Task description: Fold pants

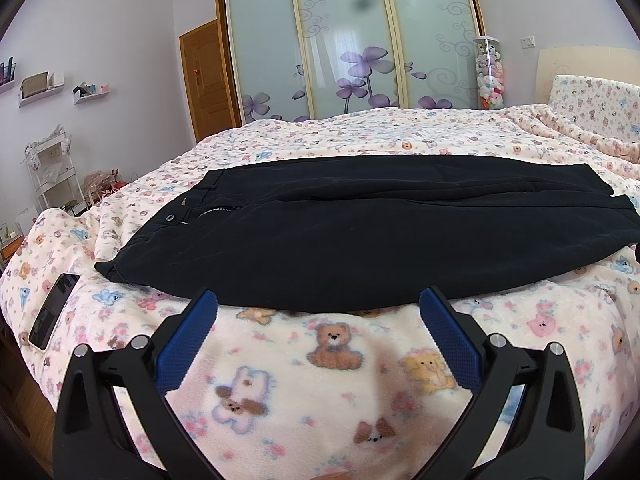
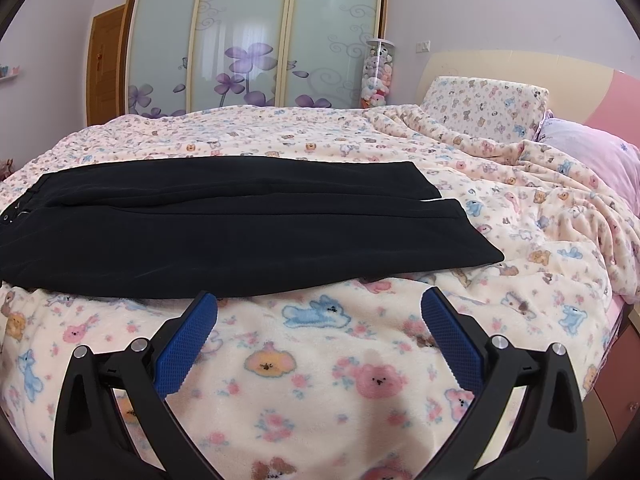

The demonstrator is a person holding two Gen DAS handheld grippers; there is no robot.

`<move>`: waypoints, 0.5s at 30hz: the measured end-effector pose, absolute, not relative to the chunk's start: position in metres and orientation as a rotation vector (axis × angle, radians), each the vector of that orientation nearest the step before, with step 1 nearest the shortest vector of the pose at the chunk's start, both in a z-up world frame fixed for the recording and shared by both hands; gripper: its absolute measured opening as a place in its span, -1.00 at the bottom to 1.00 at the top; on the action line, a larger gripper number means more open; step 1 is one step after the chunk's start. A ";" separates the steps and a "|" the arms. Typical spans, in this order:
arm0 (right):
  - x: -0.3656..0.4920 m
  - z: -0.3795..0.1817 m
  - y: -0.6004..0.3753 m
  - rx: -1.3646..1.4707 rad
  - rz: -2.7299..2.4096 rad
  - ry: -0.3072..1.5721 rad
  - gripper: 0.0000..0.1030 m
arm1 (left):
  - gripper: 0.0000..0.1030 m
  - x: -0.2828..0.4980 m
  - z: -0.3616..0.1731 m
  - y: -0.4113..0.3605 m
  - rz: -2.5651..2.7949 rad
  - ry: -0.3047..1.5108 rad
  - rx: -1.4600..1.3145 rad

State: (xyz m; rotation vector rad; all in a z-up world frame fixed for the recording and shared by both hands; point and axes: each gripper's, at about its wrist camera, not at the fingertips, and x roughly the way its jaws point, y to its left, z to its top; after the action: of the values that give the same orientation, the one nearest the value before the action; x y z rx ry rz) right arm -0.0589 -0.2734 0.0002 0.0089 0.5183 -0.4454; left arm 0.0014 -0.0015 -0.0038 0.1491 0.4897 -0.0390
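Black pants lie flat across the bed, waistband with button and zipper to the left, leg hems to the right; both legs lie side by side. They also show in the right wrist view. My left gripper is open and empty, its blue pads just short of the pants' near edge. My right gripper is open and empty, at the near edge close to the leg hems.
The bed has a pink bear-print blanket. A phone lies near the bed's left edge. Pillows and a rumpled blanket are at the right. A sliding wardrobe stands behind the bed.
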 end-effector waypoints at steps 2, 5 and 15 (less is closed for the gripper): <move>-0.059 0.000 -0.273 0.009 -0.445 0.518 0.97 | 0.97 0.001 -0.004 -0.002 -0.039 0.490 0.149; -0.059 0.000 -0.274 0.010 -0.445 0.519 0.97 | 0.97 0.001 -0.004 -0.002 -0.039 0.489 0.150; -0.059 0.000 -0.274 0.011 -0.444 0.520 0.97 | 0.97 0.002 -0.003 -0.001 -0.040 0.489 0.149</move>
State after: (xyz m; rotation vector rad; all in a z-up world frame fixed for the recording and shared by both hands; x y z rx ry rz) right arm -0.0586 -0.2743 -0.0005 0.0115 0.5197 -0.4444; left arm 0.0019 -0.0012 -0.0026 0.1494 0.4892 -0.0400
